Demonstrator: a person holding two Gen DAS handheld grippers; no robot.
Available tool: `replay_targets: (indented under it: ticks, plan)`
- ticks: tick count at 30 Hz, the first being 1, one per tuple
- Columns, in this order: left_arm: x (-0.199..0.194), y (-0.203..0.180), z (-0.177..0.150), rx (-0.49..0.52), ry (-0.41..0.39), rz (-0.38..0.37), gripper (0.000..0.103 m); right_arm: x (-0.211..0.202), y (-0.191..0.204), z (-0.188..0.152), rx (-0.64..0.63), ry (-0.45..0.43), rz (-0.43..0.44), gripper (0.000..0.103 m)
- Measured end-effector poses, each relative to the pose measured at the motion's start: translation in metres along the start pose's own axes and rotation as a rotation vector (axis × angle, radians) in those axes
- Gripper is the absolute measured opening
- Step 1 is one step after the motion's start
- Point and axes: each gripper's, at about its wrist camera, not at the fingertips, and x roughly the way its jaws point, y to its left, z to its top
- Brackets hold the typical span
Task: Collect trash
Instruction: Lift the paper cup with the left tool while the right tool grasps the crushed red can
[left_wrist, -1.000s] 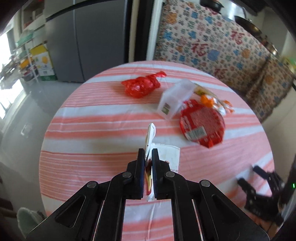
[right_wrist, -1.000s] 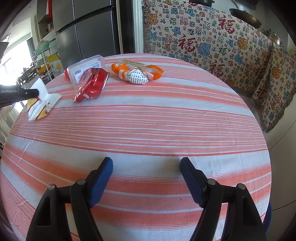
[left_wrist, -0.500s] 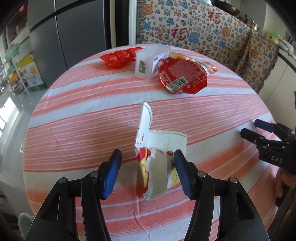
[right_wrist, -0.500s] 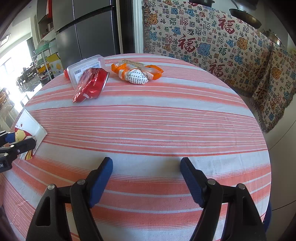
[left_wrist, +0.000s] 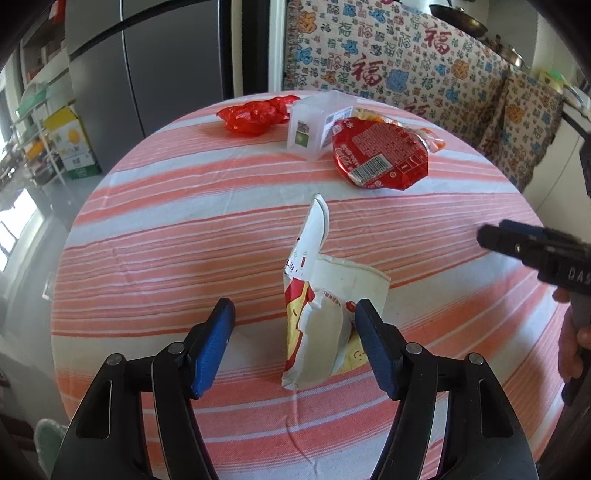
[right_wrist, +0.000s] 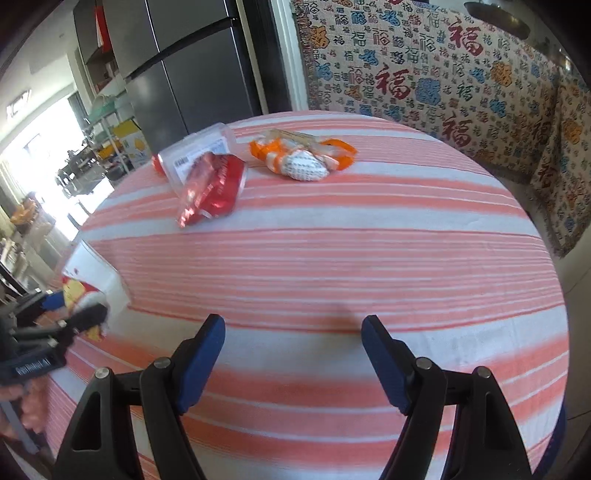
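Both grippers are seen spread wide with nothing gripped. Between the fingers of the left gripper (left_wrist: 295, 332) a crumpled white wrapper (left_wrist: 325, 317) is lying on the striped tablecloth (left_wrist: 166, 236). Over bare cloth the right gripper (right_wrist: 293, 350) is held, well apart from the red packet (right_wrist: 212, 188) and the plastic box (right_wrist: 195, 155).

Right wrist view: left gripper (right_wrist: 79, 317) motion-blurred at the left edge, body cut by frame, so jaw state unreadable there; torn wrapper (right_wrist: 94, 275) beside it also smeared, print illegible. Red plastic bag (right_wrist: 158, 162) almost fully hidden behind the clear plastic box (right_wrist: 195, 155), only a sliver shows. Left wrist view: orange wrapper (left_wrist: 430, 138) mostly hidden behind the red lid (left_wrist: 380, 155); right gripper (left_wrist: 517, 243) cut by right edge, fingers overlapping, gap not visible.
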Motion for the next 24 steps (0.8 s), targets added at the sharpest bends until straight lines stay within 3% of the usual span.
replay_targets:
  ticks: [6, 12, 14, 15, 20, 24]
  plan:
    - [0.000, 0.001, 0.001, -0.010, -0.001, -0.005, 0.070, 0.032, 0.034, 0.062, 0.000, 0.011, 0.125, 0.080]
    - [0.000, 0.004, 0.004, -0.029, -0.002, -0.023, 0.070, 0.072, 0.024, 0.092, 0.146, 0.051, 0.174, 0.079]
    - [0.001, 0.006, 0.004, -0.037, -0.001, -0.028, 0.069, 0.076, 0.024, 0.093, 0.155, 0.075, 0.213, 0.045]
    - [0.001, 0.006, 0.005, -0.041, -0.001, -0.031, 0.069, 0.073, 0.025, 0.092, 0.146, 0.073, 0.209, 0.041]
    - [-0.003, 0.003, 0.002, -0.044, 0.004, -0.036, 0.067, 0.038, 0.005, 0.076, 0.187, 0.055, 0.206, 0.034]
    - [-0.006, -0.001, -0.001, -0.036, 0.006, -0.047, 0.066, -0.005, -0.020, 0.046, 0.192, 0.016, 0.129, 0.034]
